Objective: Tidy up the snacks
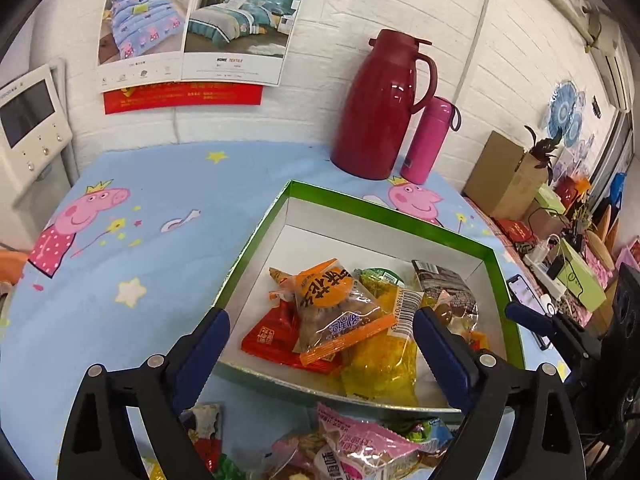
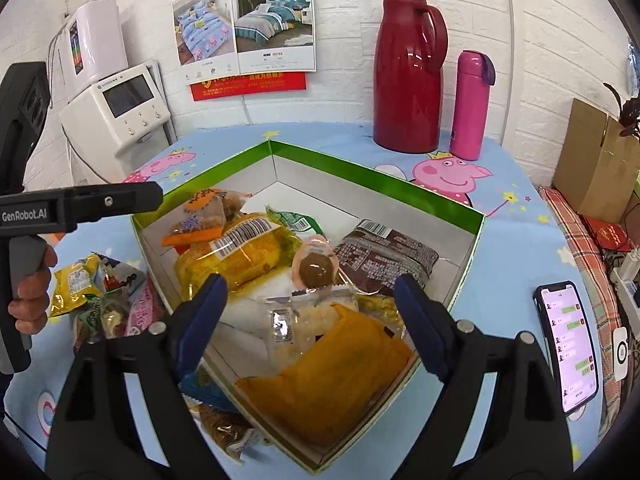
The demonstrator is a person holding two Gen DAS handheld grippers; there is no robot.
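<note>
Left wrist view: we hover both tools, left tool (image 1: 322,354) and right tool (image 2: 308,320), spread empty over the box (image 1: 376,206), loose snacks (image 1: 360,440) at the surface's near edge risking snagging its wall.

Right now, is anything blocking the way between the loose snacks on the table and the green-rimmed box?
Only the box's own near wall stands between the loose snack packets and the inside; it is open-topped with no lid. The left gripper hangs over it with jaws open and empty. The back half of the box floor looks bare.
</note>
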